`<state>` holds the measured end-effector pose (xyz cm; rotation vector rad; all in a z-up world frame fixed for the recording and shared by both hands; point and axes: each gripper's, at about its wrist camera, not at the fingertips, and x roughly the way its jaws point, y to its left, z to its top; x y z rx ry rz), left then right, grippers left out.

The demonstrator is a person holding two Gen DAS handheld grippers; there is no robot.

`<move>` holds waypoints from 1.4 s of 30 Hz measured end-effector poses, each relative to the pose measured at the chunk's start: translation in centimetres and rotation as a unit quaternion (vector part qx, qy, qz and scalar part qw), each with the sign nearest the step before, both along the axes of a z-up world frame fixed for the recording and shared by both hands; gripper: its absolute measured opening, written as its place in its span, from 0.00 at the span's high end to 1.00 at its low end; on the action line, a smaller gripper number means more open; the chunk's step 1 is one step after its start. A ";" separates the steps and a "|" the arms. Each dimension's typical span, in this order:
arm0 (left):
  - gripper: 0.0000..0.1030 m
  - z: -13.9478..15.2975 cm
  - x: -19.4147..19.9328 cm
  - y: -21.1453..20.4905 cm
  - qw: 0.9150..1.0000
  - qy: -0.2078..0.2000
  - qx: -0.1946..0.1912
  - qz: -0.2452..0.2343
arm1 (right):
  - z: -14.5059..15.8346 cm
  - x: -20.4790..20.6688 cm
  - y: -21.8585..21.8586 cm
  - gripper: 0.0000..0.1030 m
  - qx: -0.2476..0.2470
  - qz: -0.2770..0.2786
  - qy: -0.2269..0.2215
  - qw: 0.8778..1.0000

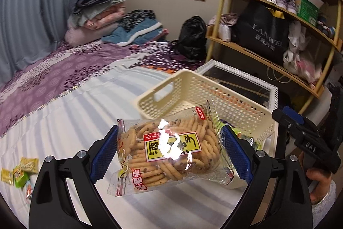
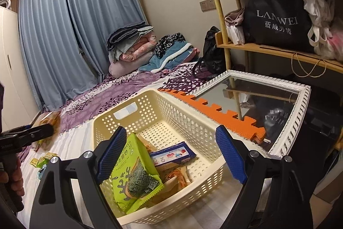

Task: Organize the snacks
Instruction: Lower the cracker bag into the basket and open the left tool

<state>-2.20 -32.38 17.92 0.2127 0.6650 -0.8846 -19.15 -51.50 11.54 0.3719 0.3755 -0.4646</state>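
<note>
Biscuits: the biscuit bag (image 1: 169, 153) is clamped between the pads of the left gripper (image 1: 171, 150), above the bed beside the cream basket (image 2: 158, 104). Right gripper (image 2: 171, 153) (jaws apart, empty) hangs over the seaweed pack (image 2: 133, 173) inside.

The left gripper (image 1: 169, 149) holds a clear bag of biscuits (image 1: 169, 153) between its blue pads (image 1: 105, 153), above the striped bed sheet (image 1: 75, 113). A cream perforated basket (image 1: 214, 98) stands just behind the bag. The right gripper (image 1: 304, 138) enters from the right edge. Small green and yellow snack packets (image 1: 20, 171) lie on the sheet at lower left.
</note>
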 end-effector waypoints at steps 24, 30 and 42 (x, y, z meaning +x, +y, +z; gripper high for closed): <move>0.03 -3.4 4.1 -4.0 0.997 0.073 -0.018 0.004 | -1.3 -0.6 0.1 0.18 0.015 0.000 0.010 1.000; 0.03 -3.1 4.3 -2.6 0.997 0.067 -0.014 0.021 | -0.6 -0.3 1.3 0.18 0.008 0.013 0.006 1.000; 0.03 -2.9 4.4 2.5 0.996 0.055 -0.008 0.064 | 0.7 1.5 5.5 0.18 -0.003 0.070 0.002 0.998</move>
